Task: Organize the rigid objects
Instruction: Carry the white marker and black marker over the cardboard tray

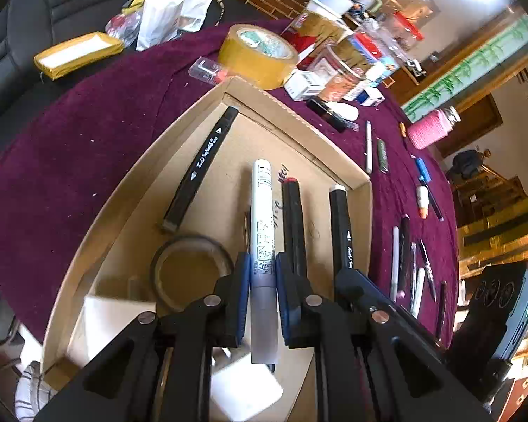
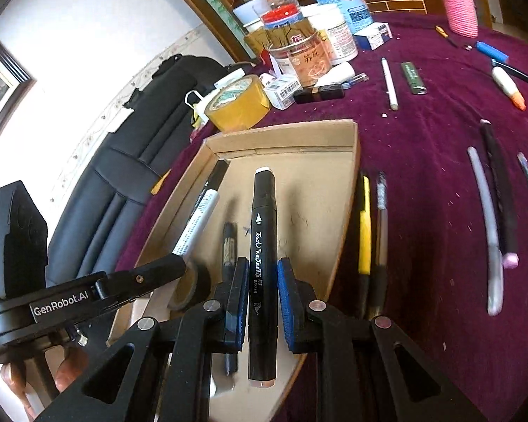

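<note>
Markers ride clamped lengthwise over the cardboard tray (image 1: 299, 119): left gripper (image 1: 258, 274) jaws grip white marker (image 1: 262, 211), right gripper (image 2: 260, 281) jaws black marker (image 2: 262, 246), ready for dropping in.

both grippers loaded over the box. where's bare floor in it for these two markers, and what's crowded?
Free: the cardboard box floor's far corner, between the black marker along its left wall and the right wall. Also bare purple cloth left of the box. Crowded: near end, with the tape ring and white blocks; pen rows right of the box.

Both wrist views close, angled down, sharing the cardboard box (image 1: 179, 130).
</note>
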`<state>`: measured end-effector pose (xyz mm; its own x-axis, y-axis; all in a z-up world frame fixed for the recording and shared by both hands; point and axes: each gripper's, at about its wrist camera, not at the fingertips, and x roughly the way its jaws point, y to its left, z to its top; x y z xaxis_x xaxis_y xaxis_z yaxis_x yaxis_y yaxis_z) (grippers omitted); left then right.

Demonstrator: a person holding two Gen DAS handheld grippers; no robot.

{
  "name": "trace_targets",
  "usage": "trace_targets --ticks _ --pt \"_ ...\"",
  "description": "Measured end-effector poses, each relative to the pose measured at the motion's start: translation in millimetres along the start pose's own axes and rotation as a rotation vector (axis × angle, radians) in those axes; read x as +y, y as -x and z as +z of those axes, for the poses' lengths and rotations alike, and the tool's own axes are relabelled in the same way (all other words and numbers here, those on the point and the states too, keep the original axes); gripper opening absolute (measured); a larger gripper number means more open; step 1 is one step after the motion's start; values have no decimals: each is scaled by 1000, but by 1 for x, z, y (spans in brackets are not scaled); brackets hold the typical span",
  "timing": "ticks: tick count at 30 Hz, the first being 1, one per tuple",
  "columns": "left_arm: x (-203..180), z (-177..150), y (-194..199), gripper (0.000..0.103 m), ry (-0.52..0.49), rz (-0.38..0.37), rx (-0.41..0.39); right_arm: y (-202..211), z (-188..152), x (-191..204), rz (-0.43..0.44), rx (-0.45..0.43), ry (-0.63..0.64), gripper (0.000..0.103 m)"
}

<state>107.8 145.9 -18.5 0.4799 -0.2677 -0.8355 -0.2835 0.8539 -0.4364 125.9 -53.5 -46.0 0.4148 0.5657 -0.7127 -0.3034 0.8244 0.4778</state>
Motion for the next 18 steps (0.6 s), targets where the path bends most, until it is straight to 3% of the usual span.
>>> trace_targets --ticks 8,14,18 --pt "0 17 -23 14 65 81 -24 -31 24 -5 -38 51 20 18" --pt "-1 22 -33 14 69 142 -42 -38 26 -7 -30 41 36 18" --pt "-3 25 -42 14 69 177 -36 -40 24 1 -85 24 83 18"
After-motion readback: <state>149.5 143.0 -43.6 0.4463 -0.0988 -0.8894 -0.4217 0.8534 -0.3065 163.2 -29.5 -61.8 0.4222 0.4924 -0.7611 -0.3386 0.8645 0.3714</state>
